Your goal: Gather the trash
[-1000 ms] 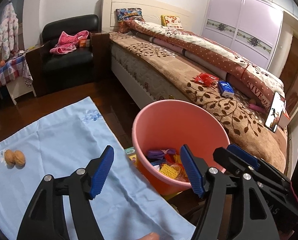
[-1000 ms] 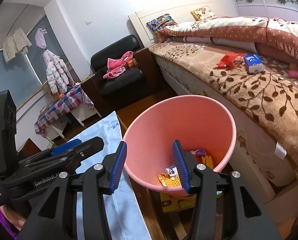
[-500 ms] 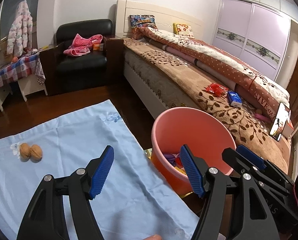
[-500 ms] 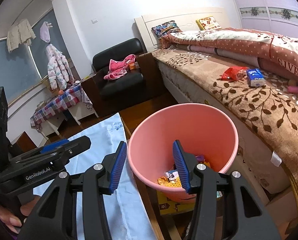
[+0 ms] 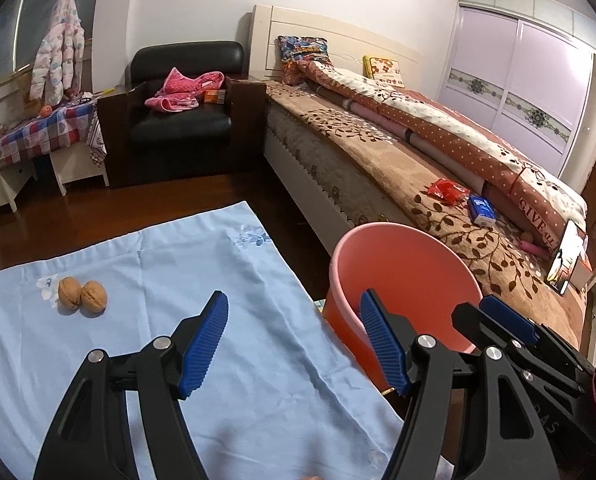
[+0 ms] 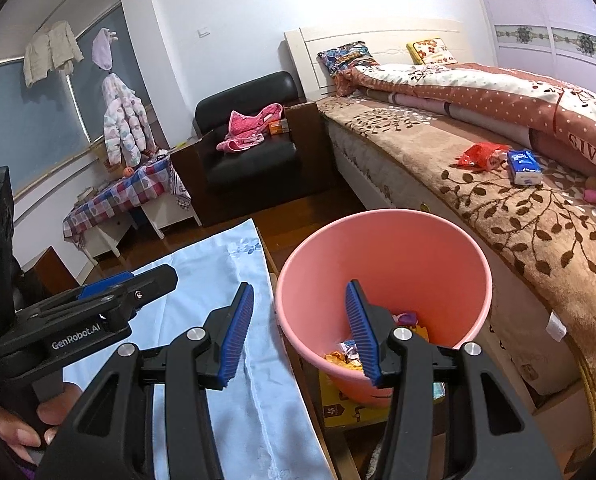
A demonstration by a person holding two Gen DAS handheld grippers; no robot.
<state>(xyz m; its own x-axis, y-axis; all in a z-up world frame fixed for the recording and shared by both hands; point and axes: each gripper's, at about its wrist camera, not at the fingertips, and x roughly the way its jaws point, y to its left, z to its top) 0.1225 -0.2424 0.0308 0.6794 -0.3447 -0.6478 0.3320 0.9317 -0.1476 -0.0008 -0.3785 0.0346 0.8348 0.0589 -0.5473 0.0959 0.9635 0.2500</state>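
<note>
A pink bin [image 5: 402,276] stands on the floor between a light-blue cloth [image 5: 169,280] and the bed. Several wrappers [image 6: 348,356] lie at its bottom. Two walnuts [image 5: 82,294] rest on the cloth's far left. A red wrapper [image 6: 480,155] and a blue tissue pack [image 6: 524,166] lie on the bed's brown blanket. My left gripper [image 5: 293,312] is open and empty above the cloth's right edge, just left of the bin. My right gripper [image 6: 300,292] is open and empty over the bin's [image 6: 382,248] near-left rim.
The bed [image 5: 378,168] runs along the right, with a phone [image 5: 566,258] propped at its near end. A black armchair [image 5: 185,120] with pink clothes and a checked-cloth table [image 5: 29,136] stand at the back. A yellow box [image 6: 342,408] lies under the bin.
Both grippers have drawn back and up from the bin, which now looks smaller and further off. The left view has swung over the cloth. Both stay open.
</note>
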